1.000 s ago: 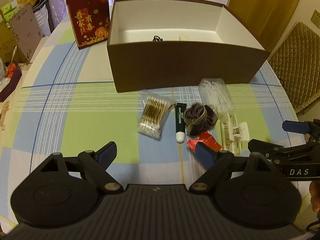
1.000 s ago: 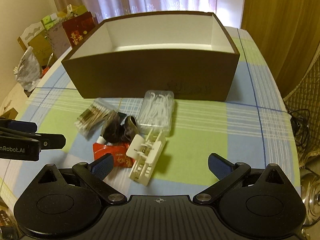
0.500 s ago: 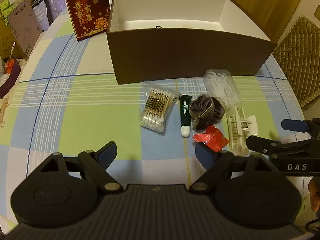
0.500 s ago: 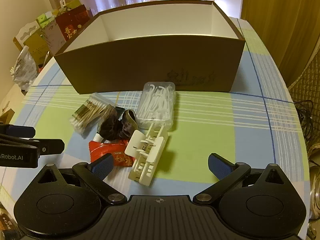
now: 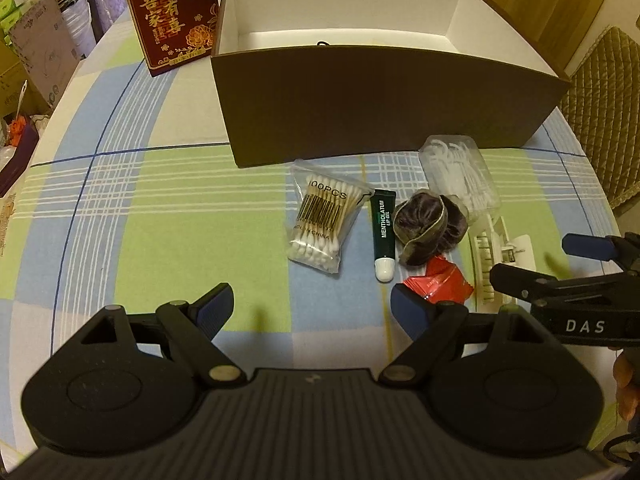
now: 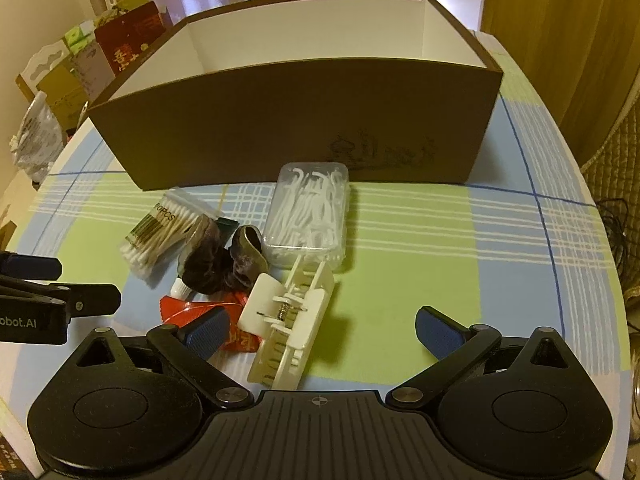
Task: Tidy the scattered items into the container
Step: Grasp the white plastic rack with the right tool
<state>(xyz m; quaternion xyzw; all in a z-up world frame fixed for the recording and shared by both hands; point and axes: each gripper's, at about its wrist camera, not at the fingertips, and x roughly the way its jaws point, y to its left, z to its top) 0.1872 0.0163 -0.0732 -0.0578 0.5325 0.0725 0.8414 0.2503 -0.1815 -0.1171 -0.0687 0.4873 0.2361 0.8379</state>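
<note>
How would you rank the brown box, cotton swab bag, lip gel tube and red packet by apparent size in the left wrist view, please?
1. brown box
2. cotton swab bag
3. lip gel tube and red packet: too alike to rank, the packet being partly hidden.

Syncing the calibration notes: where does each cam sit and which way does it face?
Left wrist: on the open left tool, facing the brown cardboard box across the checked tablecloth.
Right wrist: on the open right tool, over the white plastic hair claw.
Shared: box, clear floss-pick case; each shows the other tool.
</note>
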